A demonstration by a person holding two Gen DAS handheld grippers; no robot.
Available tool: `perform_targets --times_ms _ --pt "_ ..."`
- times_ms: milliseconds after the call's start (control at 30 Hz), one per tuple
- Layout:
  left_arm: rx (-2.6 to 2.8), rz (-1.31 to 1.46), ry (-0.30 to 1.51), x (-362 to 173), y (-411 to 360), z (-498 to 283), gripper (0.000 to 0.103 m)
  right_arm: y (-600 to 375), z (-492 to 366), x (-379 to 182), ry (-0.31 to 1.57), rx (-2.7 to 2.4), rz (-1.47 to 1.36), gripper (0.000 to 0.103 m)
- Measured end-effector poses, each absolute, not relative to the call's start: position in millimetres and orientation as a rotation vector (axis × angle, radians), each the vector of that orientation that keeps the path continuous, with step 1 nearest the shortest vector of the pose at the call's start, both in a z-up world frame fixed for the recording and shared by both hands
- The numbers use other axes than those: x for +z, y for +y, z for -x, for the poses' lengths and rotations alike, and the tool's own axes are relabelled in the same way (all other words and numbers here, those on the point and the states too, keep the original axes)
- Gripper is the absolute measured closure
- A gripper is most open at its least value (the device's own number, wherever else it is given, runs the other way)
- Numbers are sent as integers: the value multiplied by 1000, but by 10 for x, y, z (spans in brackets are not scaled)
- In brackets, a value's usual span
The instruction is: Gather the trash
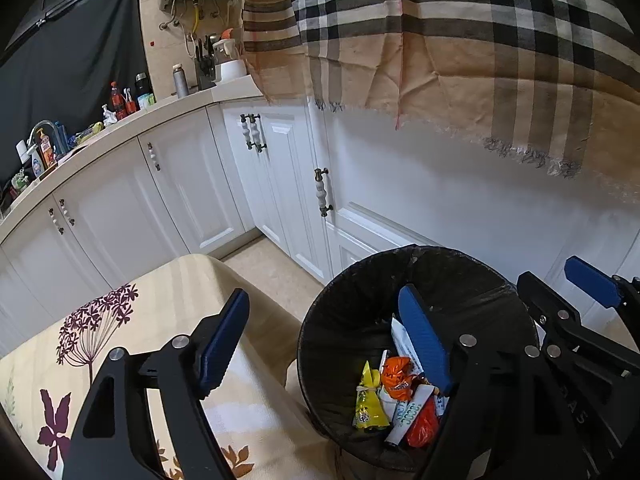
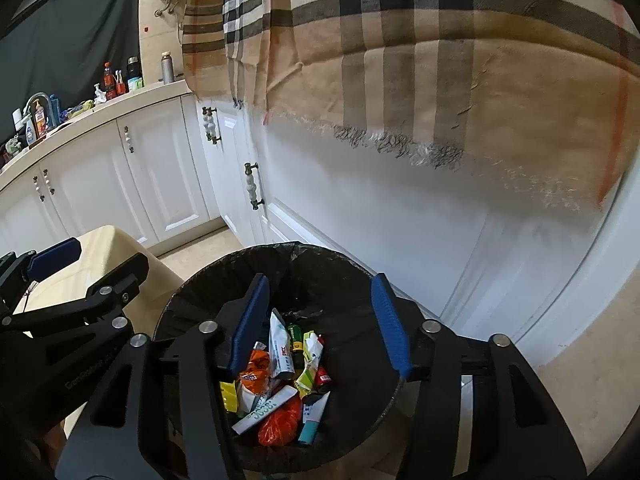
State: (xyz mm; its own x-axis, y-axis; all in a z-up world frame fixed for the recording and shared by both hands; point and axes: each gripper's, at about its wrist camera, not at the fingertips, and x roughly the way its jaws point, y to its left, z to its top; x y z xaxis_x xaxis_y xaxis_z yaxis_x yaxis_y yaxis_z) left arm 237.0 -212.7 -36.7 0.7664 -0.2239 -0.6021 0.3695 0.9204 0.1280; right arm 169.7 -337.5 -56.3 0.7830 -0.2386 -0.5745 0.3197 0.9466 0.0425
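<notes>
Now both your grippers hang over the bin (image 2: 224, 280), each spread with nothing between its pads: the left gripper (image 1: 320, 344) at the bin's table-side rim, the right gripper (image 2: 320, 324) above its middle. Wrappers (image 2: 276, 392) lie heaped at the bin's bottom. Check that nothing clings to a pad, then lift straight up, clear of the liner.

Looking down past the open, empty right gripper (image 2: 320, 324) with blue pads into a round black-lined trash bin (image 2: 192, 300). Holding colourful crumpled wrappers (image 2: 280, 392). White cabinet doors (image 2: 160, 176) behind.
</notes>
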Motion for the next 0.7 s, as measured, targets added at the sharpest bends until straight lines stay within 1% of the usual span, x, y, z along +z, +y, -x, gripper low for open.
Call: perform_targets --times_ms 100,200,400,700 --pt "-325 -232 611 -327 -2086 -2334 27 -3359 -1658 -526 598 -307 -143 43" --pt "-323 -221 602 -280 -2025 -2266 26 -3324 -1611 -482 592 -308 -142 41" --pt "-309 -188 585 -171 -1813 -2107 22 -3174 -1475 -397 583 -303 -125 30" --pt "-290 -160 558 -12 -1517 -1832 21 -2913 -1249 -266 565 -299 -87 23"
